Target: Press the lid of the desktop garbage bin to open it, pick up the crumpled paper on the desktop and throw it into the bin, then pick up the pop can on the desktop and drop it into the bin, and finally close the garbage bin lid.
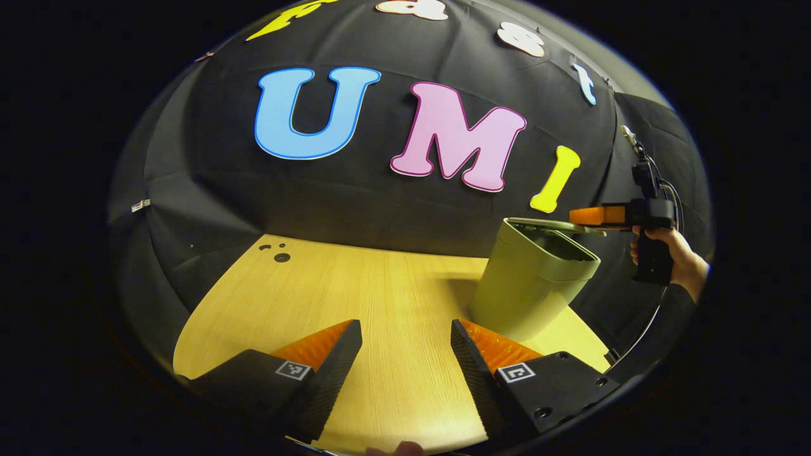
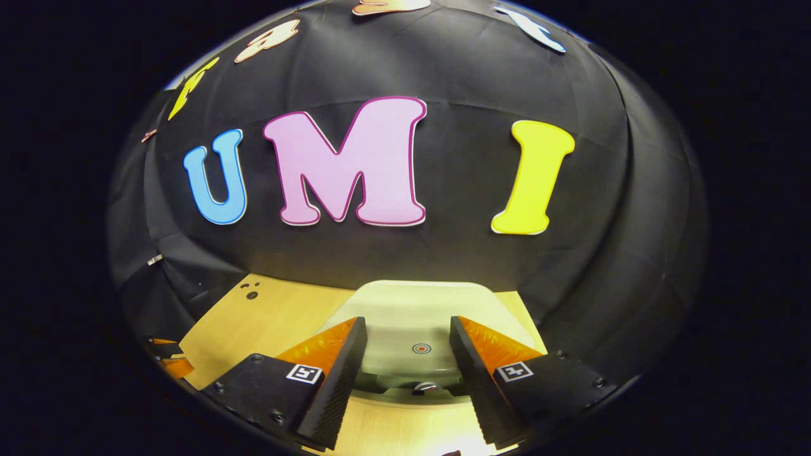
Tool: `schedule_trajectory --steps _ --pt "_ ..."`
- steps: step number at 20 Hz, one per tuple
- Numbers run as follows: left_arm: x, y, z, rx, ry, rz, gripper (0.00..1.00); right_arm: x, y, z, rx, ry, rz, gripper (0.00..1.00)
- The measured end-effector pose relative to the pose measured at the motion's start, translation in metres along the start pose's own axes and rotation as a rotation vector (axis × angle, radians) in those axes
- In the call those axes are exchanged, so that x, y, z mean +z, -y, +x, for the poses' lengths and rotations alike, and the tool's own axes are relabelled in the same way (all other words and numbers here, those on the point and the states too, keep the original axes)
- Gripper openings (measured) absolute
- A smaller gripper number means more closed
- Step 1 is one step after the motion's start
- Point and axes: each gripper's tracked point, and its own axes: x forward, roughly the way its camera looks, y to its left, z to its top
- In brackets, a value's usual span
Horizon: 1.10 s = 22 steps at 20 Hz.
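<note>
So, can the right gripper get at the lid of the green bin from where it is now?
Probably yes. The right gripper is open and sits just over the pale green plastic bin lid, nothing between them. The left gripper hangs open over the wooden table, away from the bin.

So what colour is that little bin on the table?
The bin is a pale olive green, seen best in the left gripper view.

No readable text here: just coded square markers on each tool's fingers [image 1: 293, 370], and a red ring mark on the bin lid [image 2: 421, 348].
</note>
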Motion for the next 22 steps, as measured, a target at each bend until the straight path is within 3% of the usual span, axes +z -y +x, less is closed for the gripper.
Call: schedule_trajectory --steps 7,22 --pt "-0.003 0.000 0.000 0.004 -0.004 -0.003 0.92 -0.036 0.005 -0.001 -0.005 -0.056 0.011 0.85" --pt "-0.008 0.002 0.001 -0.011 -0.023 -0.010 0.92 -0.048 0.008 0.003 -0.026 -0.025 0.035 0.86"
